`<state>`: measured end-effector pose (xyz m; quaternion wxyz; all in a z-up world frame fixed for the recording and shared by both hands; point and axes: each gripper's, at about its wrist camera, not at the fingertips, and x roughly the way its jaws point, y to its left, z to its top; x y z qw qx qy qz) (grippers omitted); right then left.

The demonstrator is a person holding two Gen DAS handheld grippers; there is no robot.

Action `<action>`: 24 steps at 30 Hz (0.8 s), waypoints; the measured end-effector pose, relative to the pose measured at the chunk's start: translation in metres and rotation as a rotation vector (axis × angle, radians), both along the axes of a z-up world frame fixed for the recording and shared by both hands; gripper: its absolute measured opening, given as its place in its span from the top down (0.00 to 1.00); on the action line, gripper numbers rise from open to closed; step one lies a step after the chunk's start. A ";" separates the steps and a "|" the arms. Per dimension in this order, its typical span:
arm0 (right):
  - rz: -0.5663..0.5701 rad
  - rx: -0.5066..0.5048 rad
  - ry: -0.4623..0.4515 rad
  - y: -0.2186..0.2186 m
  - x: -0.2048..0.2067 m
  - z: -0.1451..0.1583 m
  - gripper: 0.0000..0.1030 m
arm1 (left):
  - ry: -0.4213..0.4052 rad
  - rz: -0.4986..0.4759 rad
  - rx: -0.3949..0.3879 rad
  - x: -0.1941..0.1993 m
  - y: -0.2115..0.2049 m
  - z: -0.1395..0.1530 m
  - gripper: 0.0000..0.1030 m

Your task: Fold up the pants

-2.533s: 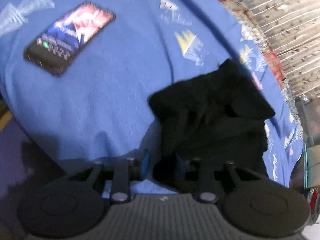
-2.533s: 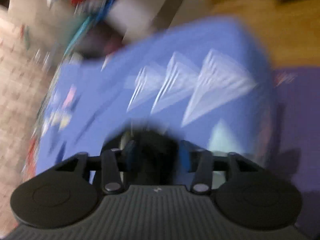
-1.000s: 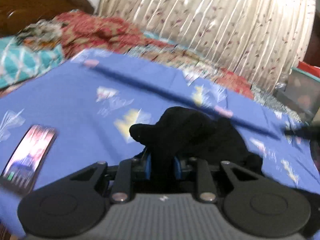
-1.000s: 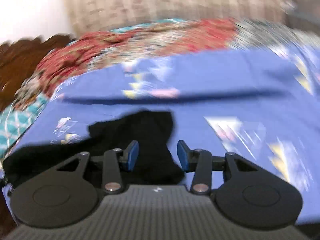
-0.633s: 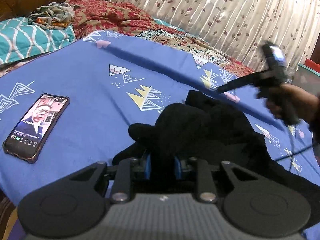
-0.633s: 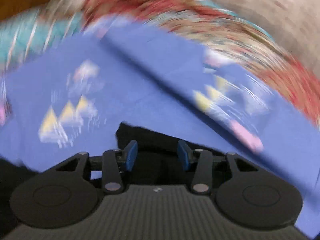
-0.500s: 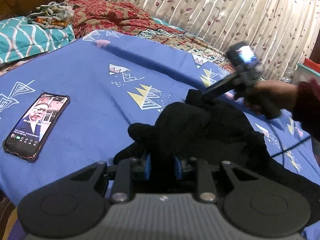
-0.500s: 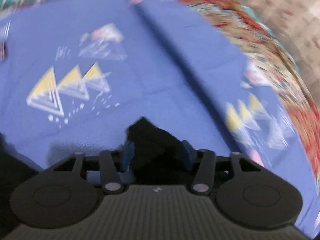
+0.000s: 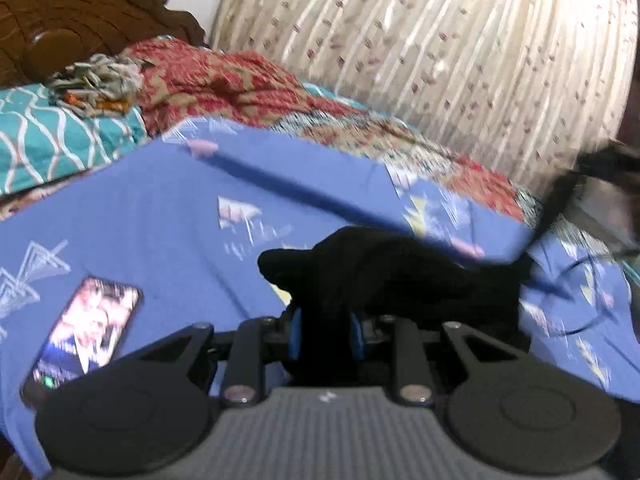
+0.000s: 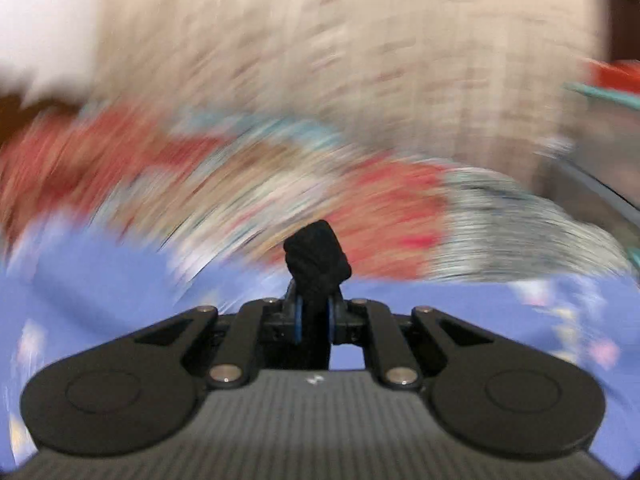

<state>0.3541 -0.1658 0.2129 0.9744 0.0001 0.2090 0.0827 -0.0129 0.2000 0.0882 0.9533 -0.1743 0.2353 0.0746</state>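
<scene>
The black pants [image 9: 400, 276] lie bunched on the blue bedsheet [image 9: 160, 216] in the left wrist view. My left gripper [image 9: 326, 332] is shut on a thick fold of them, and the cloth bulges out over the blue pads. A dark strip of cloth runs up toward the right edge. In the blurred right wrist view my right gripper [image 10: 316, 320] has its jaws closing on a narrow pinch of the pants [image 10: 318, 258]. The pads press on it, and a knot of cloth sticks up above them.
A lit phone [image 9: 86, 328] lies on the sheet at the left. Behind are a teal pillow [image 9: 52, 140], a red patterned blanket [image 9: 224, 80], a carved wooden headboard [image 9: 80, 12] and a pale curtain [image 9: 440, 60]. A thin cable [image 9: 580, 264] crosses the sheet at the right.
My right gripper has gone from open around the black cloth to shut on a pinch of it, and its view has swung up off the sheet. The left gripper keeps its hold.
</scene>
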 end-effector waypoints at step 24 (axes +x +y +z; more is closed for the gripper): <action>-0.684 0.552 0.319 -0.344 -0.212 -0.149 0.85 | 0.089 0.062 -0.018 0.007 -0.010 0.024 0.83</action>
